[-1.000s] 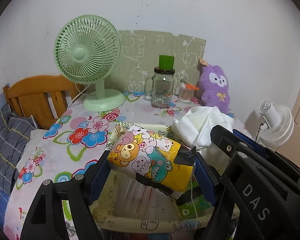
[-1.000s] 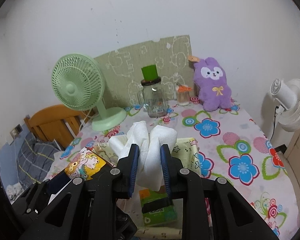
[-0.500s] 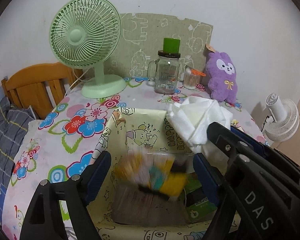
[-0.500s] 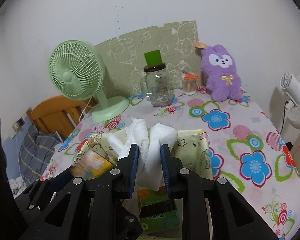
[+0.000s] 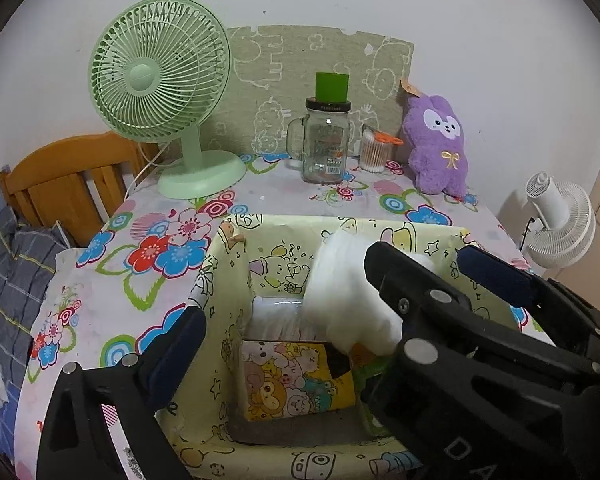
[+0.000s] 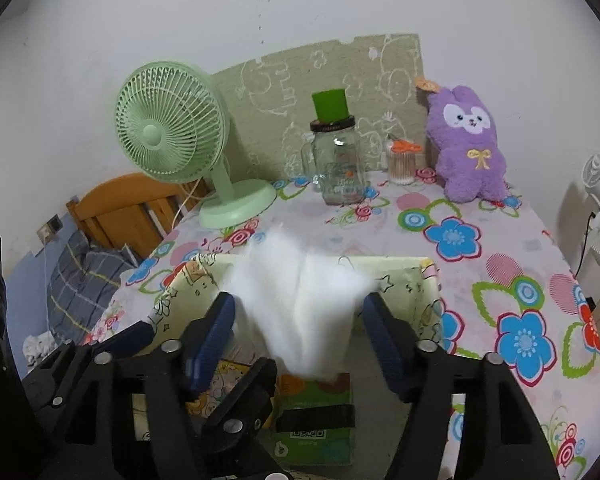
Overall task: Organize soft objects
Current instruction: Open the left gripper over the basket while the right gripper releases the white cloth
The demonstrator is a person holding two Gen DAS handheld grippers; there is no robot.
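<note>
- We hold our left gripper (image 5: 300, 344) with its blue-padded jaws spread wide and nothing between them, above the near end of the pale yellow fabric box printed with cartoon figures (image 5: 384, 226).
- The yellow packet printed with cartoon animals (image 5: 296, 380) lies flat on the floor of that box, clear of both left fingers.
- Just behind the packet, also inside the box, sits a clear plastic-wrapped white pack (image 5: 278, 318).
- Our right gripper (image 6: 300, 344) is spread wide as well; the crumpled white soft cloth (image 6: 300, 320) shows blurred between its pads, and we cannot tell whether it touches them.
- From the left wrist view, that cloth hangs over the right side of the box, just above the packet.
- A green tissue pack with a black band (image 6: 316, 424) lies in the box beneath the cloth.
- The box rests on a flower-patterned tablecloth (image 6: 500, 264).
- Well behind it, by the wall, stand a mint-green desk fan (image 5: 160, 92), a glass handled jar with a green cap (image 5: 326, 140) and a purple plush rabbit (image 6: 470, 144).
</note>
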